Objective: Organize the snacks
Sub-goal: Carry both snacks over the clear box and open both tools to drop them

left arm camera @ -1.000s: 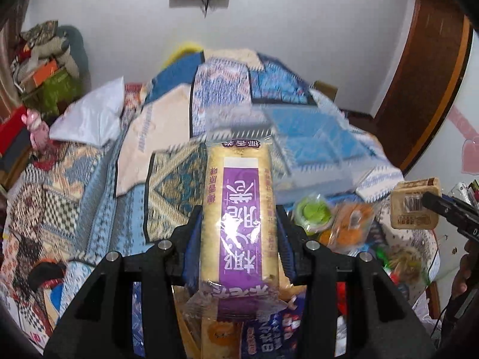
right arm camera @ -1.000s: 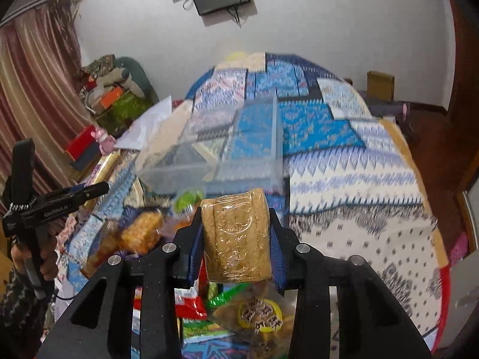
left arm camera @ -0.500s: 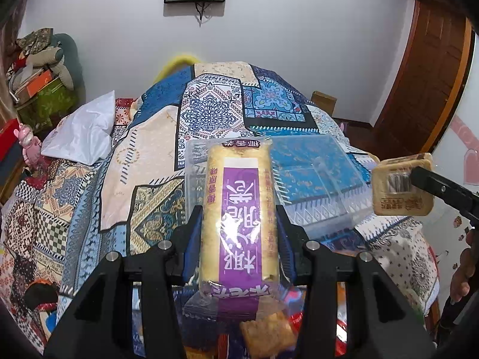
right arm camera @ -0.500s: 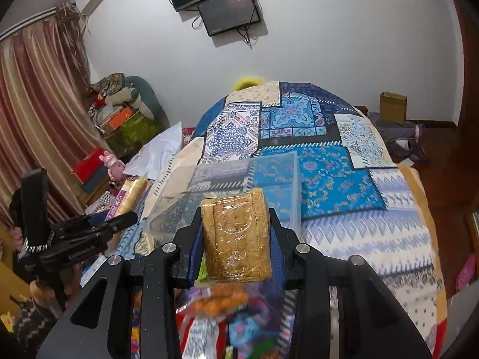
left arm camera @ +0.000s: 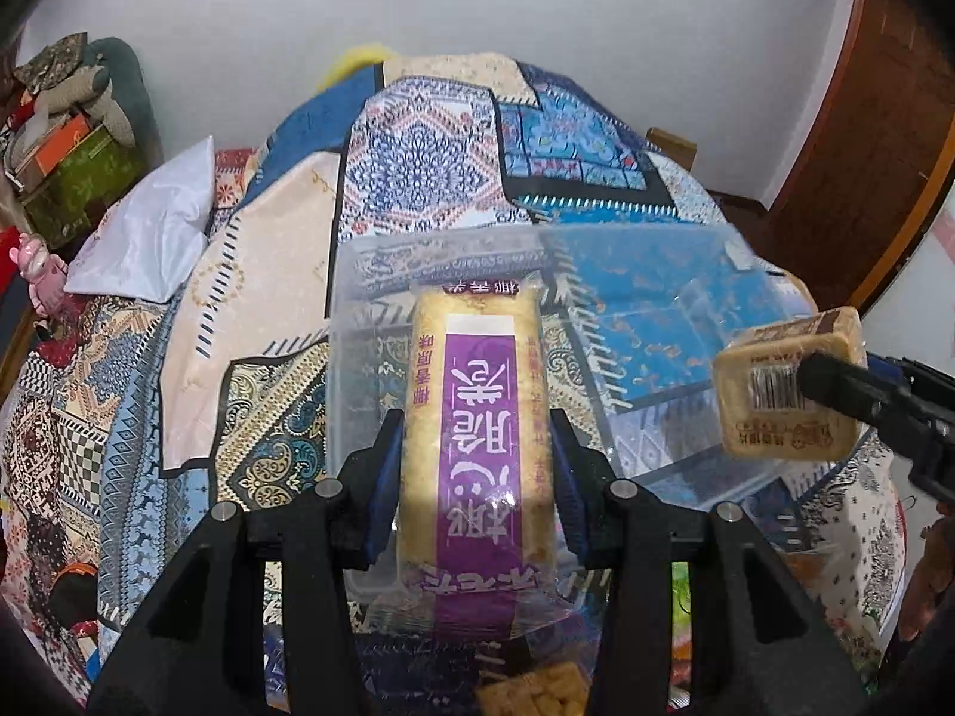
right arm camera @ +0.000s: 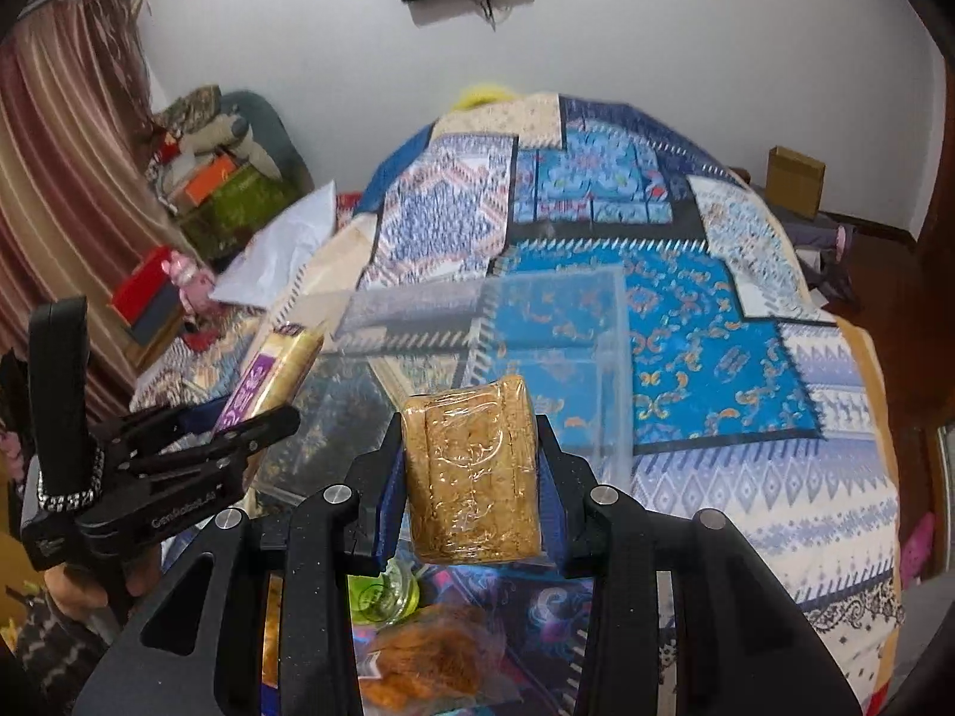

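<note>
Bed (left arm camera: 268, 274) under a patchwork quilt, white wall behind, clear plastic box (left arm camera: 656, 310) standing open on the quilt. Left tool (left arm camera: 474, 465) pinching a long purple-labelled snack pack (left arm camera: 474, 417), held over the box's near left part. Right tool (right arm camera: 471, 471) pinching a brown wrapped biscuit block (right arm camera: 471, 471), held above the box's near edge. Loose snack packets (right arm camera: 430, 656) heaped on the bed below both tools.

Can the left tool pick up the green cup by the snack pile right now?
Probably not yet. The left tool is already clamped on the purple-label snack pack, so its jaws are full. The green cup sits low among other snacks, and the pack would need setting down first.
</note>
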